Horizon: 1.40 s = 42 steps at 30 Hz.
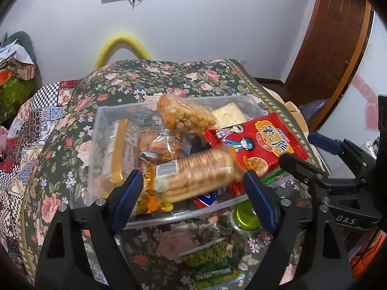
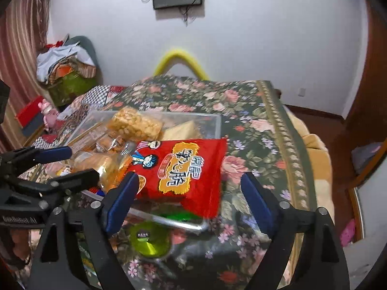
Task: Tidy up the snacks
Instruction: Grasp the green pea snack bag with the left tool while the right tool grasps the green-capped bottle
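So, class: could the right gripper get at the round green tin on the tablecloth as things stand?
Probably yes. The right gripper is open and empty, and the green tin lies just below it beside the clear box. Only the red snack bag, overhanging the box edge, sits close above it.

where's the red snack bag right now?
In both wrist views the red snack bag lies on the snack pile at the clear box's right near corner, overhanging the rim, beside the cracker sleeve.
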Available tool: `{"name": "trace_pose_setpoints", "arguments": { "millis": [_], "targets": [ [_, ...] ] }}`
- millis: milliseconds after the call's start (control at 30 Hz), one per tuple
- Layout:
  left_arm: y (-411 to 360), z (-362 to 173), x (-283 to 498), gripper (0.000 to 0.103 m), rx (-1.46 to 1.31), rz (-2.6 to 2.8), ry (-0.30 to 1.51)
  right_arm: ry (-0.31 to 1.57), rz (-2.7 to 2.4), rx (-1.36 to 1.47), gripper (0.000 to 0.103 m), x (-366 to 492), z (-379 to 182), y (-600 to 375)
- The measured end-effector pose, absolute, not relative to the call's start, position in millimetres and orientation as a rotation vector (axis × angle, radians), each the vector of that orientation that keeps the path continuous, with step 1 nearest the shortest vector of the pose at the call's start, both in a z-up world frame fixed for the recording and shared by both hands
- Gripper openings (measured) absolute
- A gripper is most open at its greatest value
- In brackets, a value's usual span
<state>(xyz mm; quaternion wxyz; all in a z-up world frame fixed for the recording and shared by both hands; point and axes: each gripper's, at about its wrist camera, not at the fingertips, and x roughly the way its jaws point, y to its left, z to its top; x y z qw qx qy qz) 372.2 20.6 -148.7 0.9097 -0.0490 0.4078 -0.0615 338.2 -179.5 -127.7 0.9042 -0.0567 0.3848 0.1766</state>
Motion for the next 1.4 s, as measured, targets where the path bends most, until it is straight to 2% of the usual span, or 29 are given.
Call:
{"name": "trace_pose_setpoints", "arguments": {
  "millis": [333,700,833,1000,1133,1200,1333,1400],
  "targets": [
    [25,-135,336,0.088,-0.09,-0.106,0.826,0.808,0.376,-0.106,0.085,309,-123,-188],
    [21,-169,303,0.088,-0.081,-0.125,0.933,0.892,0.424,-0.111,0.083,294,-153,-174],
    [16,-186,299,0.088,-0.07,-0.134,0.977,0.932,0.462,-0.141,0.068,296,-165,-163],
    [13,-205,302,0.088,-0.085,-0.14,1.014,0.949,0.46,-0.155,0.062,302,-175,-152],
    [9,-218,304,0.088,-0.087,-0.139,1.034,0.985,0.46,-0.152,0.052,308,-184,-147],
    [9,-223,305,0.087,-0.09,-0.137,1.038,0.99,0.453,-0.151,0.052,311,-186,-146],
    [11,-235,310,0.073,-0.098,-0.128,1.061,0.995,0.449,-0.14,0.052,314,-190,-147],
    [13,-238,312,0.07,-0.102,-0.117,1.054,1.003,0.451,-0.133,0.049,316,-193,-147]
  ]
}}
